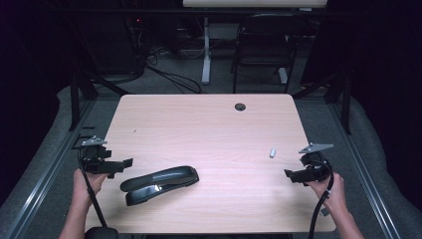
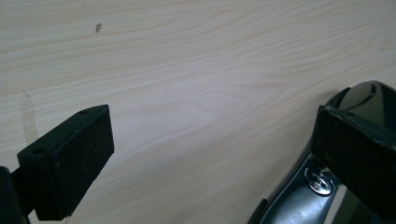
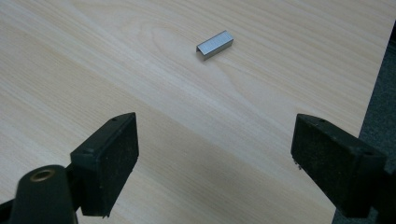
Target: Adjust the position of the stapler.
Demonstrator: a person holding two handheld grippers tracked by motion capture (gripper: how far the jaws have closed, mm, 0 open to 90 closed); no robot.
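A black stapler [image 1: 159, 183] lies on the wooden table [image 1: 199, 129] near its front left, its arm hinged slightly apart. In the left gripper view the stapler's rear end [image 2: 299, 196] sits behind the right jaw. My left gripper [image 1: 127, 164] is open just left of the stapler, holding nothing. A small metal strip of staples [image 1: 272, 152] lies toward the right side; it appears as the staple strip [image 3: 214, 45] ahead of my right gripper [image 3: 215, 158]. My right gripper [image 1: 289, 175] is open over the table's right front, a short way from the strip.
A round cable hole [image 1: 240, 106] sits near the table's far edge. A black chair [image 1: 263, 45] and a white desk leg [image 1: 205, 50] stand beyond the table. The table's right edge [image 3: 373, 79] runs close beside the right gripper.
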